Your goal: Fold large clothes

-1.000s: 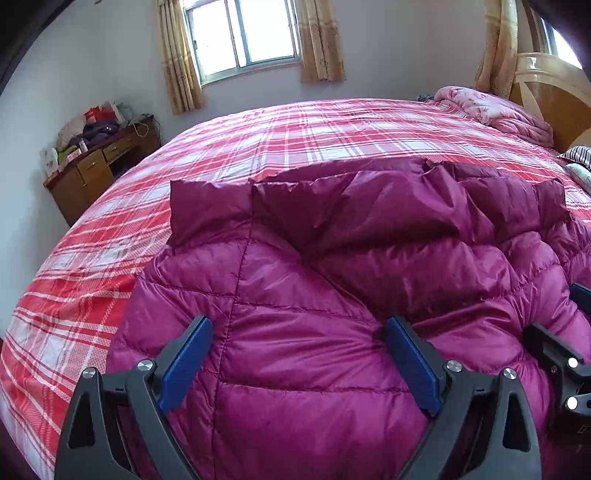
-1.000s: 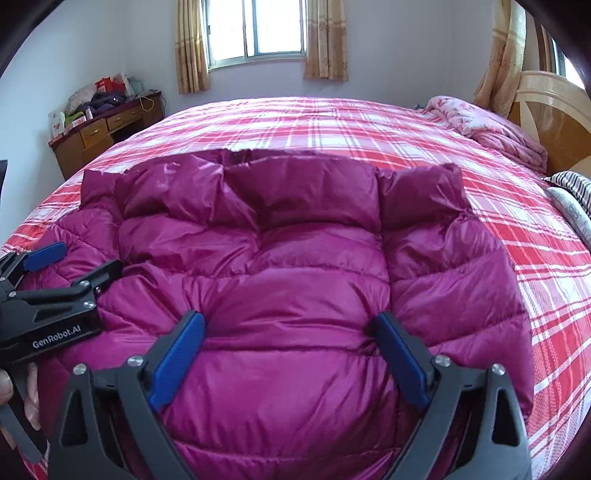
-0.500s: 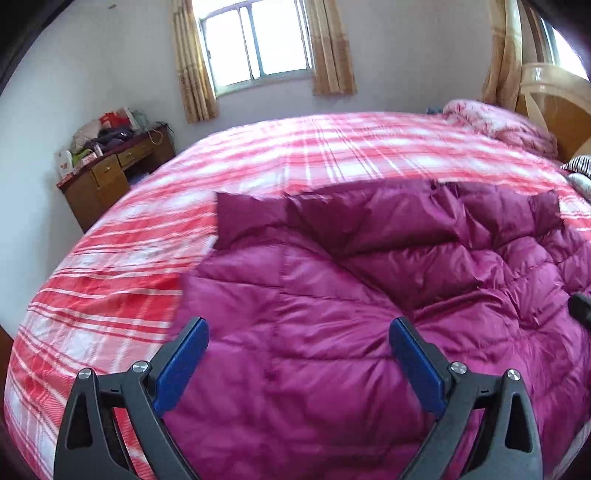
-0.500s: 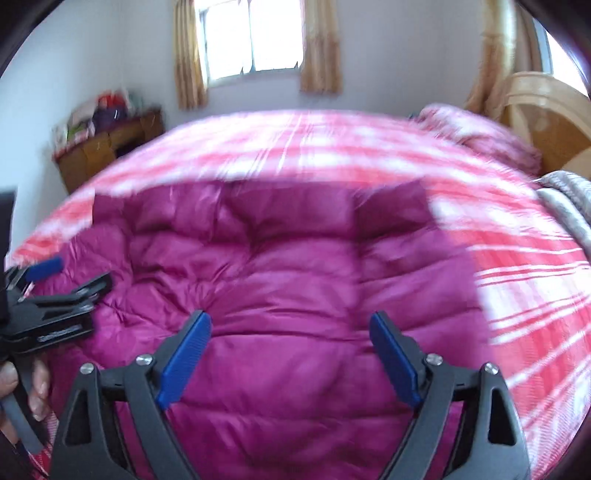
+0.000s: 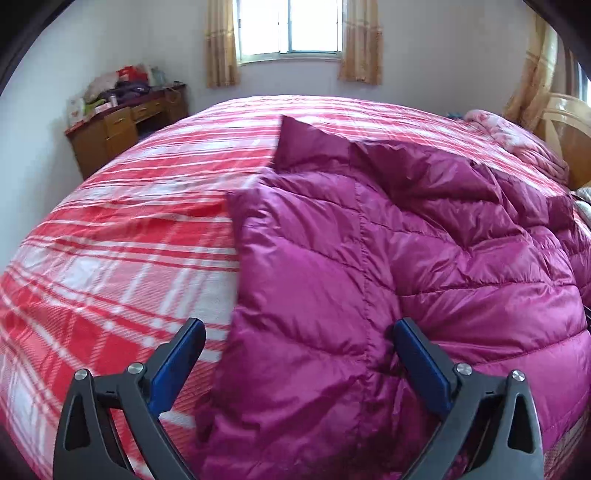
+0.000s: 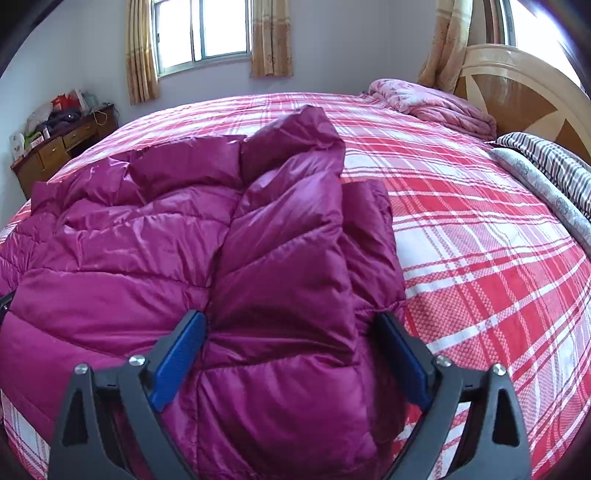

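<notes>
A large magenta puffer jacket lies spread on the red-and-white plaid bedcover. My left gripper hovers over the jacket's left edge. Its jaws are opening wide, with the edge of the jacket between the blue pads but not pinched. In the right wrist view the jacket fills the left half, its right side doubled into a fold. My right gripper is over that fold. Its jaws are opening too, and the puffy fold sits between the pads without being squeezed.
A wooden desk piled with clutter stands by the far left wall under a curtained window. At the far right are a pink quilt, striped bedding and the wooden headboard. Bare bedcover lies right of the jacket.
My left gripper has slid left to the jacket's left edge and my right gripper right to its right edge. Neither gripper shows in the other's view any more.
</notes>
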Demonstrator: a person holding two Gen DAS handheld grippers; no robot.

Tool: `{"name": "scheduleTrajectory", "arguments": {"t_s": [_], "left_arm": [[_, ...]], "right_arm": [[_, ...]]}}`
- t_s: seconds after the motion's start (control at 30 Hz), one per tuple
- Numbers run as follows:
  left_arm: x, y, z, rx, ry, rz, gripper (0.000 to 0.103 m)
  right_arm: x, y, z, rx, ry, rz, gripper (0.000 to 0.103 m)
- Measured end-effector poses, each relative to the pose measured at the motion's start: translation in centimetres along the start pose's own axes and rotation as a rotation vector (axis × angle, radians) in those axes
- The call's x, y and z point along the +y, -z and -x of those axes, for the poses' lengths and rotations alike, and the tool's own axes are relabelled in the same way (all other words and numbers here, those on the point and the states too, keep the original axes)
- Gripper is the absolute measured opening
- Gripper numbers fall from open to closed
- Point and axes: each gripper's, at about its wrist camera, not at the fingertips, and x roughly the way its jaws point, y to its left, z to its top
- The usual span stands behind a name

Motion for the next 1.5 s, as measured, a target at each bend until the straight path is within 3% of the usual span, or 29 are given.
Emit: {"name": "scheduleTrajectory", "arguments": {"t_s": [0.07,0.17,0.3,0.4,0.57,0.8,0.87,1.0,1.07,1.13,1.3,1.5], "left_arm": [[0.7,0.3,1.7,-0.029,-0.013,0.011,0.102],[2.8,0.9,4.4,-0.092,-0.017,0.049,0.102],[5.8,1.5,5.1,-0.054,-0.011,0.119,0.102],[7.2,2.7,4.5,0.011,0.048,0.177,0.102],[6.7,4.3,4.0,0.054,0.132,0.211,0.102],[5.2,4.5,3.4,0.012,0.146,0.169,0.101],[4.9,4.4,3.3,0.008,0.153,0.158,0.094],[4.5,4.1,3.2,0.008,0.219,0.130,0.052],[4.1,4.1,3.3,0.010,0.226,0.116,0.045],[3.6,4.0,3.5,0.005,0.237,0.099,0.028],[3.0,3.8,4.4,-0.024,0.231,0.055,0.012],[2.9,2.9,6.1,-0.074,0.231,0.031,0.009]], "right_arm": [[0.2,-0.1,1.9,-0.042,0.024,-0.004,0.089],[2.0,0.5,5.6,-0.142,-0.034,0.030,0.089],[5.3,0.7,7.3,-0.159,-0.171,0.067,0.089],[8.1,1.3,7.1,-0.151,-0.207,0.124,0.089],[10.0,3.1,4.5,-0.073,-0.154,0.201,0.089],[10.4,4.1,2.7,-0.041,-0.103,0.250,0.091],[10.7,4.6,2.9,-0.037,-0.100,0.244,0.093],[10.6,5.0,3.0,-0.044,-0.104,0.239,0.093],[10.4,5.0,2.9,-0.047,-0.109,0.233,0.093],[10.3,5.1,2.9,-0.054,-0.109,0.231,0.093],[10.3,5.1,2.9,-0.057,-0.111,0.230,0.093],[10.2,5.1,2.9,-0.059,-0.115,0.224,0.093]]}}
